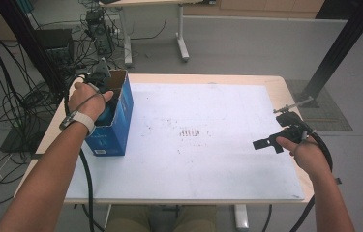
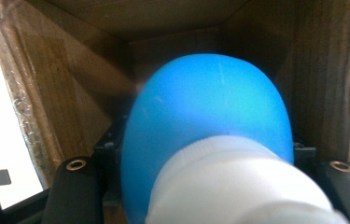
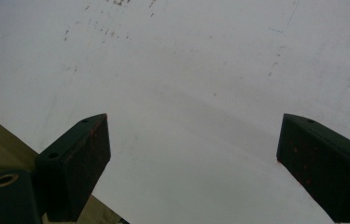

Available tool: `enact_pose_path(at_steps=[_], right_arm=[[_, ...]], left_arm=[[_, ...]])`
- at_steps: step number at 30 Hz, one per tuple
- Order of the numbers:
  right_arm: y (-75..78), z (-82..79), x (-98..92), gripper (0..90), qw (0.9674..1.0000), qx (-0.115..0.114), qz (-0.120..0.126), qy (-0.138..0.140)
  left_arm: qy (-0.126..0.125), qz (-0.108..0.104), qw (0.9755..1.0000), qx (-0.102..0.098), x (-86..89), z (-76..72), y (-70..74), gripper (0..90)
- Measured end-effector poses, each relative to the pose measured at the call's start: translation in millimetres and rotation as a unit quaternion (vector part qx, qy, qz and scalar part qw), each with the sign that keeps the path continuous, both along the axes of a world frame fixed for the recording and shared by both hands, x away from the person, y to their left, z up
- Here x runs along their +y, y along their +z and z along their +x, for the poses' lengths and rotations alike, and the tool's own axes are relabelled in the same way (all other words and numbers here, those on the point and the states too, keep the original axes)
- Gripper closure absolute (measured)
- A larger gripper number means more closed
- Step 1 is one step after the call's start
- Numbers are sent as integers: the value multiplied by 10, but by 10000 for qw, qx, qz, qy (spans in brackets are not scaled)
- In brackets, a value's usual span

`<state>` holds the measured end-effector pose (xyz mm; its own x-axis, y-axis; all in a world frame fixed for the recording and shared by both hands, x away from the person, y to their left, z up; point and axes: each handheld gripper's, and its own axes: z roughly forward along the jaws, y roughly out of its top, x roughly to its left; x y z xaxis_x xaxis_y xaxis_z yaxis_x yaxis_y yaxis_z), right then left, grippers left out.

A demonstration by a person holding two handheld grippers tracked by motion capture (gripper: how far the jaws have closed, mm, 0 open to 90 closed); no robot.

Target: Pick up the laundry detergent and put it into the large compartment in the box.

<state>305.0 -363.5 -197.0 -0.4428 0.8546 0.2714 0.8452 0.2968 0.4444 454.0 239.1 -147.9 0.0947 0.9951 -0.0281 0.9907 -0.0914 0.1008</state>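
Note:
A blue cardboard box (image 1: 119,126) stands open-topped at the table's left edge. My left gripper (image 1: 102,92) reaches down into it from above, the person's hand around its body. In the left gripper view the brown inner walls of the box (image 2: 70,79) surround a blue rounded bottle (image 2: 210,107) with a white cap end toward the camera, and my left gripper (image 2: 205,151) is shut on it, a black jaw on each side. My right gripper (image 1: 265,143) hovers over the right part of the white mat (image 1: 208,116). It (image 3: 193,161) stands open with nothing between its pads.
The white mat (image 3: 186,60) covers most of the wooden table (image 1: 285,87) and bears faint dark marks at its middle. Behind the table's left lie tangled cables (image 1: 5,96) and equipment. A black post (image 1: 343,43) rises at the far right, and another desk's legs (image 1: 183,43) stand beyond.

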Motion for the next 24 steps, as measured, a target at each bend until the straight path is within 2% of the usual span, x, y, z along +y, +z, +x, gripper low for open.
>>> enact_pose_path(at_steps=[8, 24], right_arm=[[0, 11, 16, 98, 10000, -6, -1, 25], [9, 27, 47, 98, 10000, -8, -25, 68]], left_arm=[[29, -76, 10000, -16, 43, -1, -6, 318], [5, -162, 9998, -83, 94, -19, 6, 296]])
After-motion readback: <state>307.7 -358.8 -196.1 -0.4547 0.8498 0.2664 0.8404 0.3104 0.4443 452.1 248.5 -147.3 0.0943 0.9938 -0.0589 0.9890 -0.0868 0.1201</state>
